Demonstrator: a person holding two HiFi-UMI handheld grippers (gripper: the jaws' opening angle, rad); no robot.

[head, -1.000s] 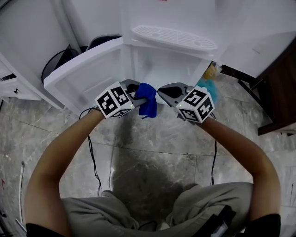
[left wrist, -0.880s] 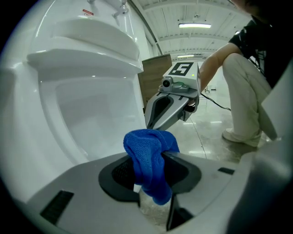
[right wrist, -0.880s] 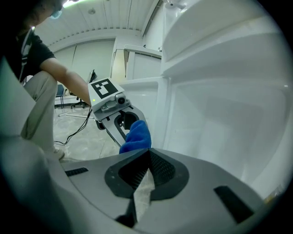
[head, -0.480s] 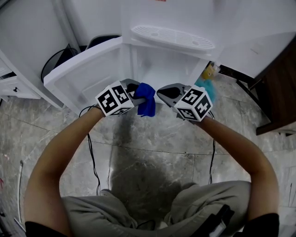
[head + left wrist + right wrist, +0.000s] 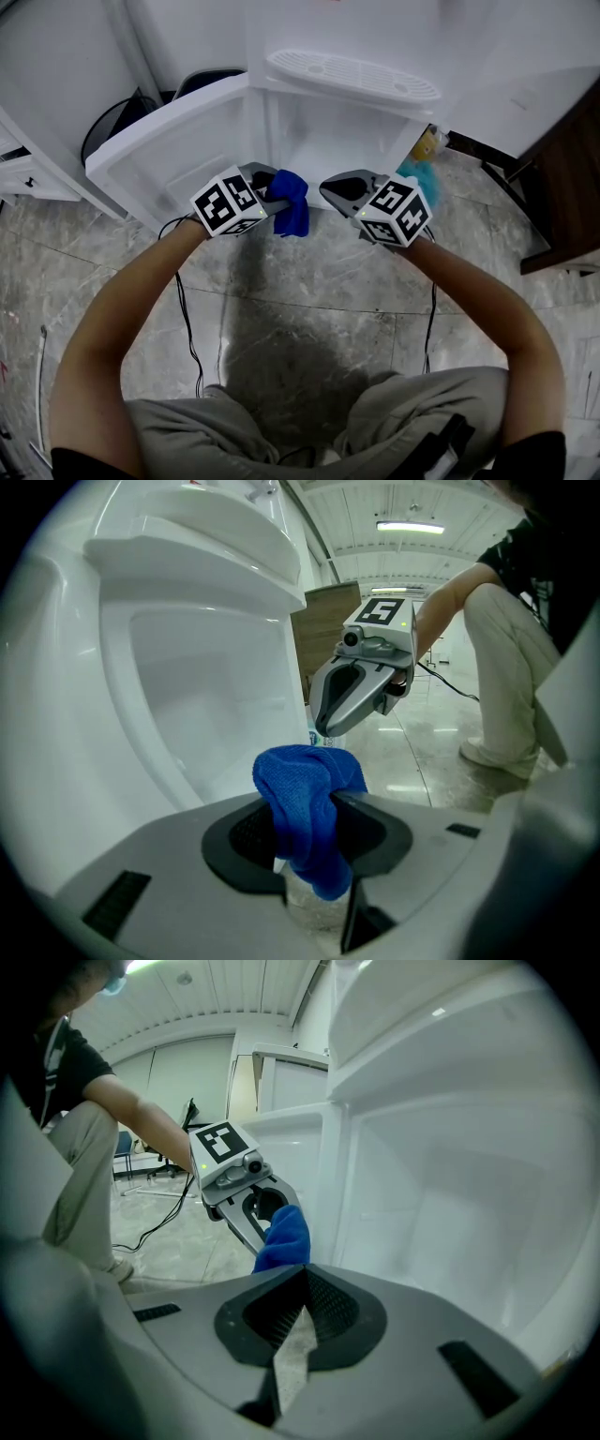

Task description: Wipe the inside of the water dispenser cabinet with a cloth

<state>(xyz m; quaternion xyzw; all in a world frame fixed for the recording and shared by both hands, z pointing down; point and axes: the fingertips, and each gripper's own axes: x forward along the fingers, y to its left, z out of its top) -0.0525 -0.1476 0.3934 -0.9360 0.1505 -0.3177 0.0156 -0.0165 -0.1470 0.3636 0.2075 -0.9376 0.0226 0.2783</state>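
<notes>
Pointing downward, left gripper [image 5: 275, 191] clamping blue cloth [image 5: 292, 214]

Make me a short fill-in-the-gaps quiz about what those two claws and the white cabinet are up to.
1. The left claw grips the crumpled blue microfibre cloth, while the right claw is shut and holds ___.
2. The white plastic door of the white water dispenser cabinet stands ___.
3. In the head view, the cloth sits ___ the two claws.

Missing words: nothing; open; between.
</notes>
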